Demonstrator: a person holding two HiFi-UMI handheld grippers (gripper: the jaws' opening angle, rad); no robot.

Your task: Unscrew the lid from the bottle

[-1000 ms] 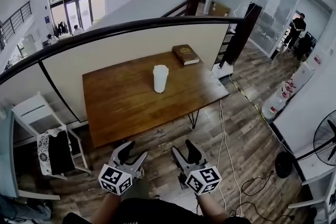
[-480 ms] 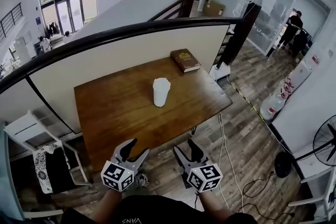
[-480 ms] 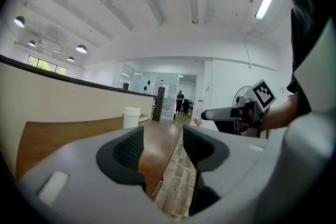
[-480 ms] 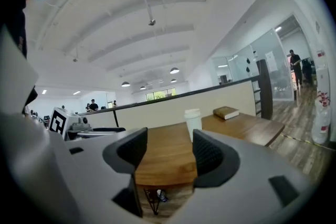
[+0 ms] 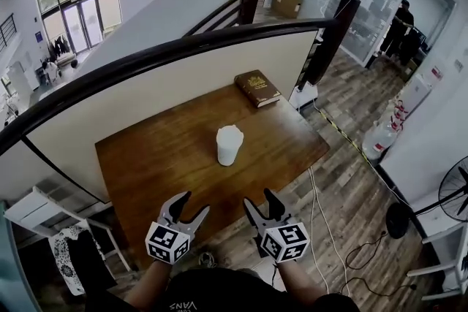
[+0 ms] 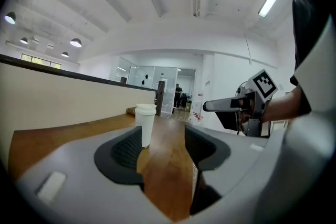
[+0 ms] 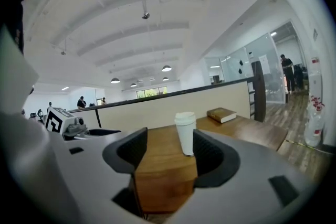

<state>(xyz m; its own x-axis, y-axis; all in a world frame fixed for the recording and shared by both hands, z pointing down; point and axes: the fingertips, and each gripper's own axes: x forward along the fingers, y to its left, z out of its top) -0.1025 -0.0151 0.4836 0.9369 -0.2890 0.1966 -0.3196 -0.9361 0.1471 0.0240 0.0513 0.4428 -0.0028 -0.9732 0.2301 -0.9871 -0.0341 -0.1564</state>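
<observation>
Bottle [image 5: 229,145] stood upright near the middle of the table [image 5: 139,157]. It was white, with the lid [image 5: 229,132] on top. Nothing touched it.

Book [image 5: 257,88] lay flat near the far right corner, well apart from the bottle. A partition [image 5: 183,84] ran along the table's far edge.

Left gripper [image 5: 192,202] was at the near edge, its tips just over the wood and pointing toward the bottle. Its jaws were wide and had just been opening. Nothing was between them, and the left gripper view showed only tabletop in the gap. In that view the bottle sat well ahead, in line with the left jaw and clear of the pads.

Right gripper [image 5: 259,198] was also at the near edge, just beside the left one and angled toward the bottle. Its jaws were wide and held nothing. The right gripper view showed the bottle ahead, nearer the right jaw in the picture and well short of contact. Bare wood filled the gap.

Both grippers were well apart from the bottle. The marker cubes faced the head camera.

A person [image 5: 401,20] stood far off by the glass wall, past the table's right side.
</observation>
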